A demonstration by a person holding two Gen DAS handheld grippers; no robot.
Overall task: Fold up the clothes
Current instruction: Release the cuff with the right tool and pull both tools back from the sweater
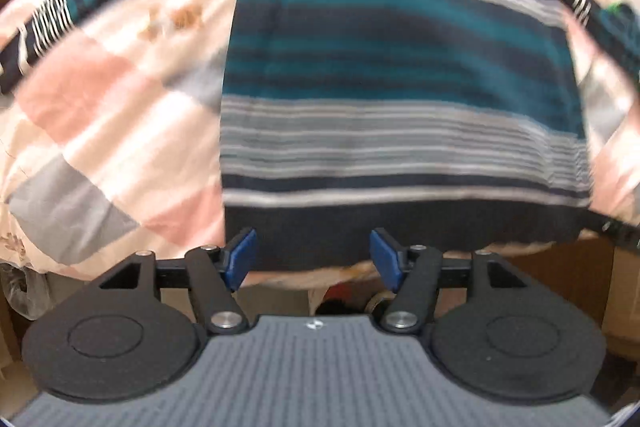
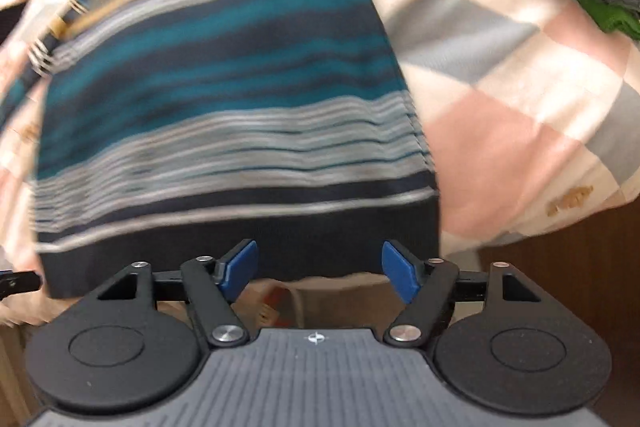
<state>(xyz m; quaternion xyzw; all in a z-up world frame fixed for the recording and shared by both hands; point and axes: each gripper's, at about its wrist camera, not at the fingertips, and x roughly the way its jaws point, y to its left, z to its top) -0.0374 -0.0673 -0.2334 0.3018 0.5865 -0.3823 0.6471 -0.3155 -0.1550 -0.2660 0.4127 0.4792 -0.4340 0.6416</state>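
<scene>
Striped sweater spread flat on checked quilt of bed, sleeves out sideways, ready for folding. Left tool and right tool spread, empty, at near hem for grasping.

Striped sweater: navy, teal, grey/white bands w/ one mustard stripe near top. Lies flat on checked pink/grey quilt, sleeves spread out to both sides, plain navy hem at quilt's near edge.
</scene>
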